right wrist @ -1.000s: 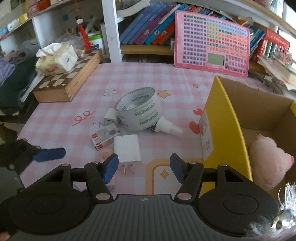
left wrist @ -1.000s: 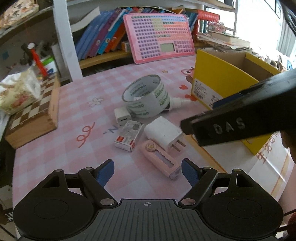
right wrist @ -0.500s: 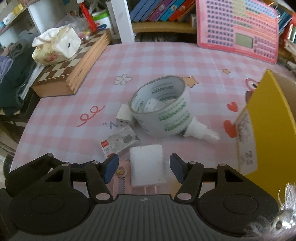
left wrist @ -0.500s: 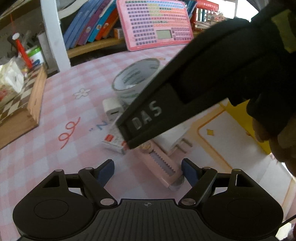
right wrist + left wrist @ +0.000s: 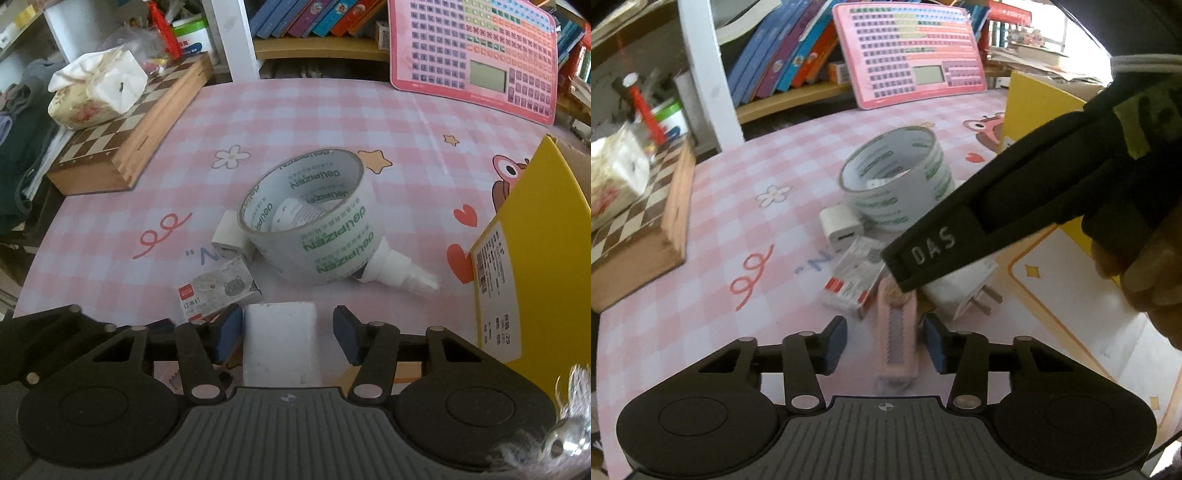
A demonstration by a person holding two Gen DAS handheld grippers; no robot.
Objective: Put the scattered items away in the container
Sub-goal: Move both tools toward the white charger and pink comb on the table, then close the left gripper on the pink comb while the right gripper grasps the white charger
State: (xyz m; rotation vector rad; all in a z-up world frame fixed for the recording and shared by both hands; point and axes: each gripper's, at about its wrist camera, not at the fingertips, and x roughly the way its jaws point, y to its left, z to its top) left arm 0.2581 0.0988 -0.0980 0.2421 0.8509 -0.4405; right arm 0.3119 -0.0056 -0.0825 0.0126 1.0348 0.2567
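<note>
My left claw (image 5: 884,341) is closing with the pink cutter (image 5: 897,338) lengthwise between its blue pads (image 5: 835,345); the right-hand pad sits just beside the cutter's edge and a gap still shows on the other side, so I am not pressing it yet; the cutter itself is blurred. My right claw (image 5: 284,334) is closing too, with the white charger block (image 5: 280,341) between its pads; the left-hand pad looks to touch the block while the other stands clear of it. In the left wrist view the right claw's black finger crosses just above the cutter's far end, and the charger's prongs poke out beneath it. Just beyond lie the small staple box (image 5: 216,291) and a little white cube plug (image 5: 229,234); past those the tape roll (image 5: 314,218) rests tilted, touching the plug, with a white spray bottle (image 5: 395,267) poking out from under it. The yellow box (image 5: 546,236), the container, stands on the pink checked surface (image 5: 317,118) to the right of the pile, apart from it.
</note>
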